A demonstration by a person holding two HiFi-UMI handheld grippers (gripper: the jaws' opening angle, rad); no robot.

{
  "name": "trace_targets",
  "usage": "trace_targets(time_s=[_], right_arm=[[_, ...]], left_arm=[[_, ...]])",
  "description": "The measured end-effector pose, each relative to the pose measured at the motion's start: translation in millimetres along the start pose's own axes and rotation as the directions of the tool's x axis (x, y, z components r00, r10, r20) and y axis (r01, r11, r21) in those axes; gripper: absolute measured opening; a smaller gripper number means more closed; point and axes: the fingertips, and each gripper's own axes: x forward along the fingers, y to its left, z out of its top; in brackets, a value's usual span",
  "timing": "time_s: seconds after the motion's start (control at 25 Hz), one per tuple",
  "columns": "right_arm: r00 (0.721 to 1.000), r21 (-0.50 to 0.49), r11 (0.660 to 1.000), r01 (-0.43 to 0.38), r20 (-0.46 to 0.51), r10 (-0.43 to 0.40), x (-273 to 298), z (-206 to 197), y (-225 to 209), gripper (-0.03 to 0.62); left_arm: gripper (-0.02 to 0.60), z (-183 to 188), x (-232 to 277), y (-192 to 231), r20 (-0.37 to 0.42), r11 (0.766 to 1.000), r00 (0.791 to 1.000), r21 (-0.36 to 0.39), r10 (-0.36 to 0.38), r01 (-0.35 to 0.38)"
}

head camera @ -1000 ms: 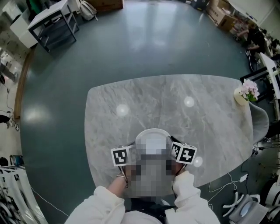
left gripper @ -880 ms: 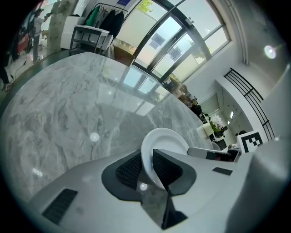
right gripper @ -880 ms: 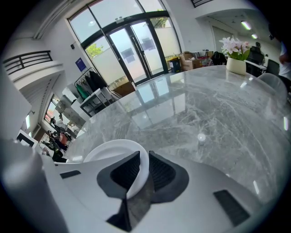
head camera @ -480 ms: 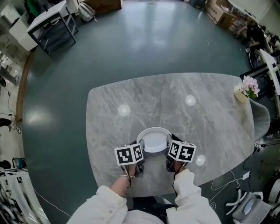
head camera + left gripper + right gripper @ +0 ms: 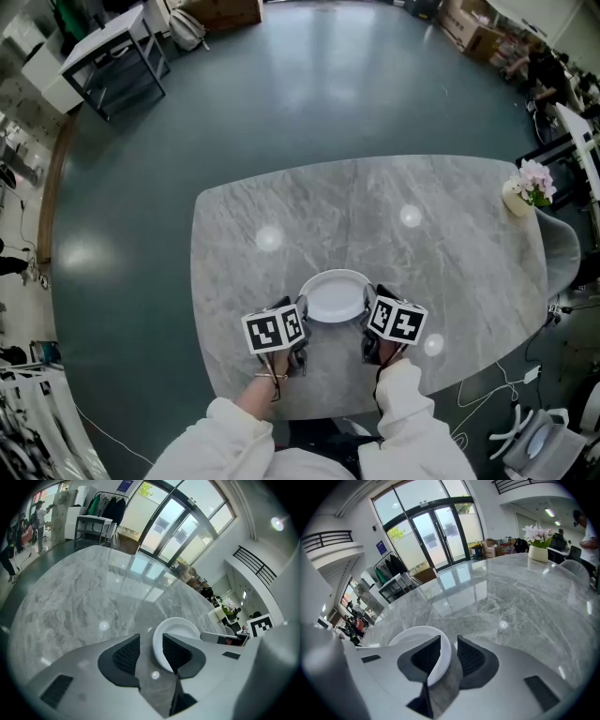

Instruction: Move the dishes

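Two hands in white sleeves reach over the near edge of the table (image 5: 375, 216), each tilting its gripper steeply down and forward. The left gripper (image 5: 300, 345) and right gripper (image 5: 369, 343) flank a white dish (image 5: 335, 295), which sits on the table with its inside plain white. Both pairs of jaws have just been opening and now stand spread. The dish's rim lies between each pair, one pad inside the dish and one outside, neither pressing it.
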Motion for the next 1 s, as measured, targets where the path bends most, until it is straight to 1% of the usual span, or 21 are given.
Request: trace_targets(time_s=[0.2, 0.4, 0.64, 0.76, 0.88, 1.0], right_arm=[[0.999, 0.020, 1.000, 0.008, 0.032, -0.008, -13, 4, 4, 0.166], [0.998, 0.019, 1.000, 0.008, 0.055, -0.009, -38, 2, 18, 0.164], [0.996, 0.005, 1.000, 0.001, 0.086, -0.002, -72, -5, 43, 0.163], [0.994, 0.013, 1.000, 0.005, 0.113, -0.006, -89, -8, 52, 0.161], [0.988, 0.031, 0.999, 0.018, 0.152, -0.022, -104, -8, 62, 0.143], [0.984, 0.041, 0.999, 0.033, 0.171, -0.039, -117, -15, 73, 0.116]], left_arm=[[0.130, 5, -14, 1, 0.008, 1.000, 1.000, 0.022, -0.007, 0.007], [0.130, 14, -38, -3, 0.024, 0.998, 0.999, 0.050, -0.024, 0.023], [0.130, 37, -79, -10, 0.074, 0.993, 0.996, 0.114, -0.052, 0.043], [0.130, 45, -100, -13, 0.093, 0.987, 0.993, 0.151, -0.069, 0.055], [0.130, 51, -116, -12, 0.102, 0.980, 0.990, 0.186, -0.094, 0.074], [0.130, 52, -131, -7, 0.098, 0.972, 0.987, 0.210, -0.127, 0.104]])
